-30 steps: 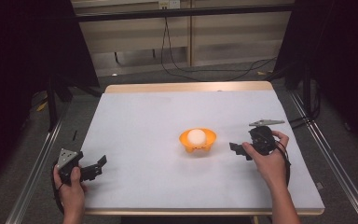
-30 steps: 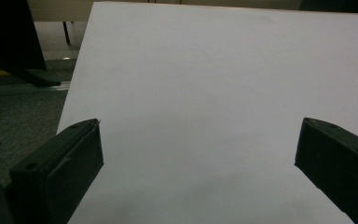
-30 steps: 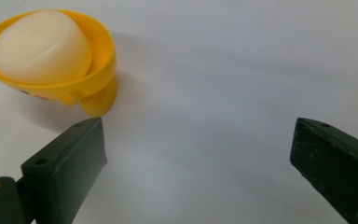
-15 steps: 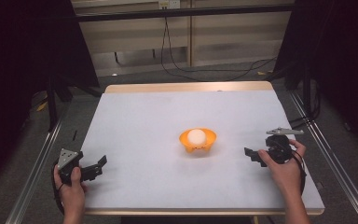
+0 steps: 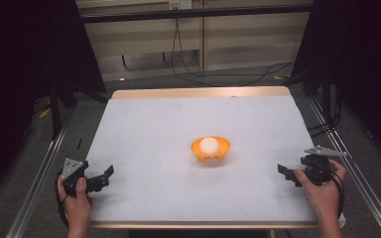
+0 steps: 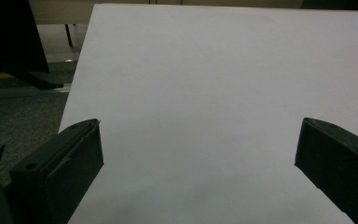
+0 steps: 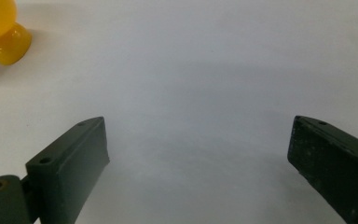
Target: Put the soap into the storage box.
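Orange bowl sits mid-table on the white table cover, slightly right of centre, with a white ball inside it. Left gripper is at the near-left corner, held in the person's left hand, jaws spread wide, nothing between them. Right gripper is near the right edge, well apart from the bowl, held in the right hand, jaws also wide open and empty. The bowl's edge shows top-left in the right gripper view.
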